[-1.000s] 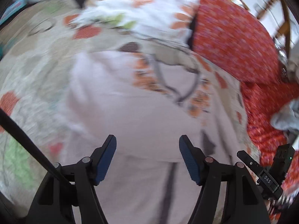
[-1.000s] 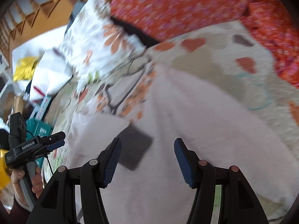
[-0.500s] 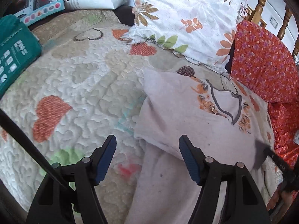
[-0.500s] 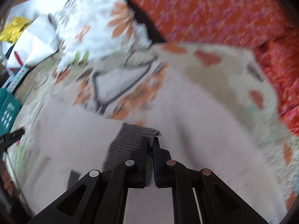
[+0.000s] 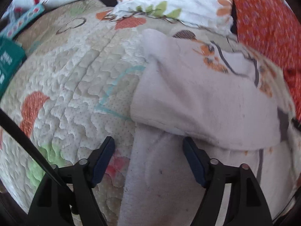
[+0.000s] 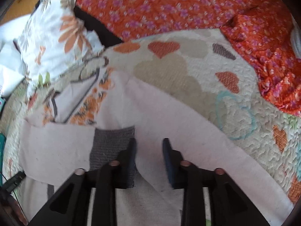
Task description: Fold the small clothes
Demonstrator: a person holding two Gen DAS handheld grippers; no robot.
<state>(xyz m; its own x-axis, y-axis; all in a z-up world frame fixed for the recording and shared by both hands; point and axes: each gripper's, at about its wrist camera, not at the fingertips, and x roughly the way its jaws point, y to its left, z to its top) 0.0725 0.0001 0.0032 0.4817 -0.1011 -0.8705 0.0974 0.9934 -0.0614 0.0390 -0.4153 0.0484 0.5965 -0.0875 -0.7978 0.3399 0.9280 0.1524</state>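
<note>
A pale pink child's top (image 5: 197,101) with an orange floral print and grey trim lies on a quilted bedspread (image 5: 71,86). One sleeve is folded across its body, its grey cuff (image 6: 111,141) by my right gripper. My left gripper (image 5: 148,160) is open and empty, low over the garment's left edge. My right gripper (image 6: 148,156) is open, jaws apart over the pink fabric (image 6: 169,124) just right of the cuff, holding nothing.
A white floral pillow (image 5: 169,1) and an orange flowered cover (image 6: 178,7) lie at the far side of the bed. A teal box (image 5: 9,64) sits at the left edge. The quilt (image 6: 225,75) extends right of the garment.
My right gripper, shut on the grey cuff half a second ago, has opened and let it go. My left gripper has moved in closer to the garment's left edge.
</note>
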